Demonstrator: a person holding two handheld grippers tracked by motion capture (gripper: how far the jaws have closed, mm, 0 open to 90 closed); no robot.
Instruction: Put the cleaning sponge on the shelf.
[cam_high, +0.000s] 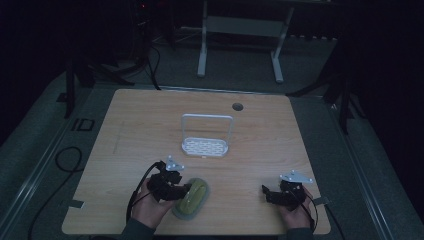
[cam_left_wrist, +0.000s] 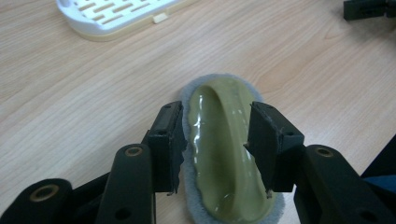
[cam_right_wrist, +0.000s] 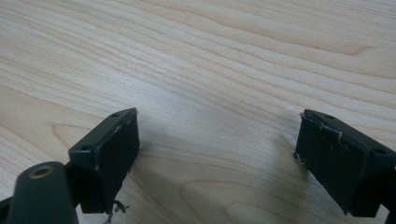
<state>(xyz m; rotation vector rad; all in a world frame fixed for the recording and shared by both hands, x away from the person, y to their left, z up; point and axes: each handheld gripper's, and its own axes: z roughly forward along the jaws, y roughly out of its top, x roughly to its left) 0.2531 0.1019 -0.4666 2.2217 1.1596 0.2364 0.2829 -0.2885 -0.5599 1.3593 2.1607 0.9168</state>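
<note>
Jaws of left gripper (cam_left_wrist: 215, 144) clamp olive scrubber (cam_left_wrist: 219, 154).

Dim room, wooden table (cam_high: 150, 115), grey carpet floor (cam_high: 40, 145), white desk frame (cam_high: 240, 30) behind

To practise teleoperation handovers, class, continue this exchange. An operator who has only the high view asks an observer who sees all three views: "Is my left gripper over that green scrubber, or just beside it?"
Observer: Over it. In the left gripper view, the left gripper has one jaw on each side of the scrubber, along its glossy green body. I cannot tell whether the pads press on it.
Operator: And my right gripper?
Observer: Its jaws stand wide apart, with bare table between them.
Operator: What about the white rack beyond the scrubber?
Observer: Its floor is slotted, and it sits on a cream base.
</note>
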